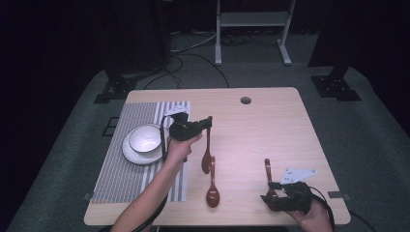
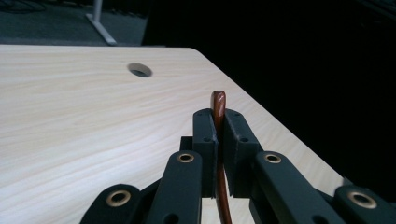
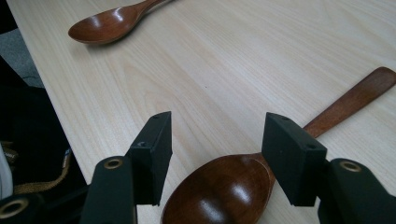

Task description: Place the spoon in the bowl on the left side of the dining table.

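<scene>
Three brown wooden spoons are on or over the light wooden table (image 1: 270, 121). My left gripper (image 1: 209, 122) is shut on the handle of one spoon (image 1: 207, 153), which hangs bowl-down over the table's middle; in the left gripper view the handle tip (image 2: 217, 103) sticks up between the closed jaws. A second spoon (image 1: 212, 186) lies flat just below it, its bowl (image 3: 100, 25) near the front edge. My right gripper (image 1: 269, 197) is open at the front right, its jaws either side of the third spoon's bowl (image 3: 219, 191), with the handle (image 1: 267, 170) pointing away.
A white bowl (image 1: 145, 138) sits on a white plate (image 1: 130, 154) on a striped grey placemat (image 1: 128, 179) at the table's left. A round cable hole (image 1: 245, 100) lies near the far edge. Stands and cables are on the floor beyond.
</scene>
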Demonstrator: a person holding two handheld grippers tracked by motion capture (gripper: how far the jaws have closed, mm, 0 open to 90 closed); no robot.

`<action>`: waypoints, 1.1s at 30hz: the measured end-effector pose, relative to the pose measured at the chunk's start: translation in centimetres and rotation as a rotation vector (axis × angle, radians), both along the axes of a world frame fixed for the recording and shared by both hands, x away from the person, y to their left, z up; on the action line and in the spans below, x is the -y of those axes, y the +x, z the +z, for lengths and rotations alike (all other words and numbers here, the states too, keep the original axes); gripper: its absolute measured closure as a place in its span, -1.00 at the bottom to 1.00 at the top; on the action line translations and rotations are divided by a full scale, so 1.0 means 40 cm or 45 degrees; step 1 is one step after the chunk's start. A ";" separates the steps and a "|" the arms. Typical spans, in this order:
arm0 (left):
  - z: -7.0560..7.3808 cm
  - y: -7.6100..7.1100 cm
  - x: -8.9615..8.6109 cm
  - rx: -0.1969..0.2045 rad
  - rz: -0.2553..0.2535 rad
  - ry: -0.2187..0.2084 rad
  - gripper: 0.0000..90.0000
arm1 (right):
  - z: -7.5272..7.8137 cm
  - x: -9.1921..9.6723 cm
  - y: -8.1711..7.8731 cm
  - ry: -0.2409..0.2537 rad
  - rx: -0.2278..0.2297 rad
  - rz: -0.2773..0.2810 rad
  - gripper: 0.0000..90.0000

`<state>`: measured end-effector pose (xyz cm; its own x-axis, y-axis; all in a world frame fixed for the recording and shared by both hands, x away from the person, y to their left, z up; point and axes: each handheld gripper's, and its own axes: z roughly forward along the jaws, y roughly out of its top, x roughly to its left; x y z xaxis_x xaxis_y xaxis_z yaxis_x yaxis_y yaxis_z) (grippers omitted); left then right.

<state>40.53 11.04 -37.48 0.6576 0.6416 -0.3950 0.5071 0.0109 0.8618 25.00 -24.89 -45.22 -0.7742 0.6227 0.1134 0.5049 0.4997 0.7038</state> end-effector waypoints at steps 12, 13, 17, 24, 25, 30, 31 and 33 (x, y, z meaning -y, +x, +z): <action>0.037 0.017 -0.095 0.026 0.106 0.007 0.88 | -0.002 0.011 0.001 0.018 -0.005 -0.016 -0.08; 0.040 0.019 -0.103 0.026 0.115 -0.001 0.88 | -0.001 0.011 0.001 0.019 -0.003 -0.017 -0.08; 0.051 0.019 -0.128 0.030 0.137 -0.007 0.88 | -0.001 0.010 0.000 0.017 -0.001 -0.016 -0.07; 0.070 0.021 -0.170 0.046 0.181 -0.008 0.88 | -0.002 0.012 0.001 0.021 -0.007 -0.022 -0.08; 0.072 0.022 -0.176 0.048 0.188 -0.008 0.88 | -0.002 0.012 0.001 0.021 -0.007 -0.022 -0.08; 0.086 0.024 -0.211 0.062 0.225 -0.020 0.88 | -0.003 0.010 0.001 0.027 -0.009 -0.024 -0.07; 0.090 0.025 -0.218 0.065 0.238 -0.025 0.88 | -0.003 0.010 0.001 0.028 -0.007 -0.024 -0.07; 0.099 0.026 -0.235 0.071 0.260 -0.024 0.88 | -0.002 0.010 0.001 0.029 -0.005 -0.025 -0.07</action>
<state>41.57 20.45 -33.50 0.5356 0.7569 -0.3744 0.4440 0.1247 0.8873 25.04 -25.29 -45.30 -0.7613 0.6350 0.1308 0.5176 0.4737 0.7126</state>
